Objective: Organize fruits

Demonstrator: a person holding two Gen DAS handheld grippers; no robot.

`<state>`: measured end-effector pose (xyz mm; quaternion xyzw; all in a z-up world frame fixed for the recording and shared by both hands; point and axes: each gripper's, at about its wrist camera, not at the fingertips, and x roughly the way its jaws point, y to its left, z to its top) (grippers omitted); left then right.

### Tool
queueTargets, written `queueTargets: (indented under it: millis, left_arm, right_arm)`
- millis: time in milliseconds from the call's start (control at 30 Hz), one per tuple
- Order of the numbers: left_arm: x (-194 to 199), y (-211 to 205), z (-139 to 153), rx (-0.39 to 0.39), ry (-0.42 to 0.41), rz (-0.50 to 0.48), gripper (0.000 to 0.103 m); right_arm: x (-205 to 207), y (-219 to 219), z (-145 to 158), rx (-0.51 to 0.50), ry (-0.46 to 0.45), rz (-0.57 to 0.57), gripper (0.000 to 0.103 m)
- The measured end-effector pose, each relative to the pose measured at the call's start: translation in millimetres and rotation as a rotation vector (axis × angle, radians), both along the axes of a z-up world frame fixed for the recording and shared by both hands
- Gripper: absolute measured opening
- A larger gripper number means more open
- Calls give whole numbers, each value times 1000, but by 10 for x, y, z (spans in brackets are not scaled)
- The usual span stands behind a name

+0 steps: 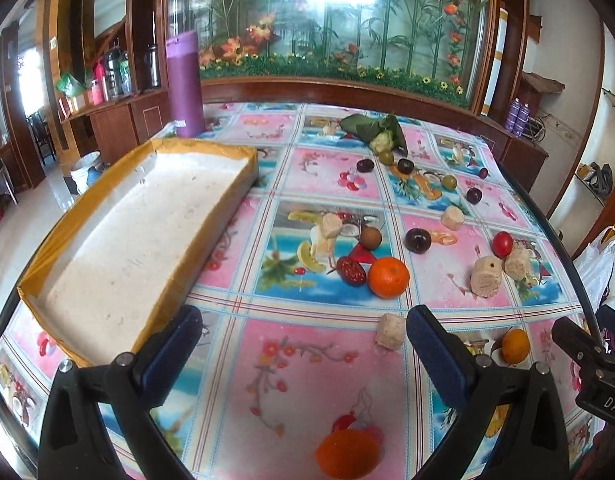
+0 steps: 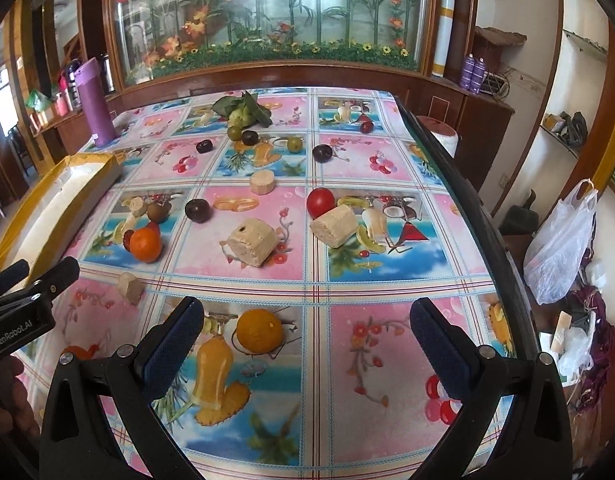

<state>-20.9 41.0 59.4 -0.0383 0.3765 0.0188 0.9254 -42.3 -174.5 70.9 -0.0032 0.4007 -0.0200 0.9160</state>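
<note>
Fruits lie scattered on a table with a fruit-print cloth (image 1: pixel 315 360). An empty shallow white tray with yellow-taped rim (image 1: pixel 139 232) sits at the left. My left gripper (image 1: pixel 303 344) is open and empty above the cloth, right of the tray's near corner. An orange tangerine (image 1: pixel 388 277) and a red date (image 1: pixel 350 270) lie just beyond it; another orange fruit (image 1: pixel 347 454) lies below it. My right gripper (image 2: pixel 307 332) is open and empty, with a yellow-orange fruit (image 2: pixel 260 331) between its fingers, nearer the left one. A red tomato (image 2: pixel 320 201) and dark plums (image 2: pixel 197 210) lie farther off.
Several beige cylindrical chunks (image 2: pixel 253 242) lie among the fruit. A leafy green fruit (image 1: pixel 381 132) sits at the far side. A tall purple bottle (image 1: pixel 184 84) stands behind the tray. The table's right edge (image 2: pixel 479 216) drops to a floor with plastic bags (image 2: pixel 559 248).
</note>
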Motion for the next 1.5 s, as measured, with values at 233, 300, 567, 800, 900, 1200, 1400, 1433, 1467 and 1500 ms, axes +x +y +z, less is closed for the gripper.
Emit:
queueTargets:
  millis: [233, 300, 567, 800, 900, 1200, 1400, 1433, 1467, 1500]
  left_arm:
    - [-58, -7, 100, 5, -24, -2, 103]
    - [-84, -16, 128, 8, -38, -4, 103]
    - [-179, -28, 219, 20, -91, -17, 103]
    - [-204, 3, 236, 13, -100, -18, 103]
    - [-206, 13, 229, 11, -98, -18, 103]
    - [-195, 37, 211, 9, -88, -21, 103]
    - [-178, 16, 185, 13, -80, -24, 103]
    - [-174, 18, 179, 15, -77, -23, 103]
    - [-166, 14, 170, 14, -73, -25, 103]
    - [-161, 13, 164, 16, -71, -23, 103]
  right_arm:
    - [-57, 54, 62, -12, -16, 7, 103]
    - [-81, 71, 76, -14, -26, 13, 103]
    - [-126, 140, 75, -22, -26, 21, 103]
    - [-166, 192, 75, -33, -26, 26, 103]
    - [-171, 220, 86, -41, -30, 29, 103]
    - [-164, 243, 84, -47, -31, 28, 103]
    - [-139, 250, 71, -51, -25, 27, 103]
    - [-136, 250, 70, -51, -25, 27, 103]
    - [-138, 250, 70, -50, -24, 27, 103]
    - [-135, 252, 67, -51, -24, 27, 103]
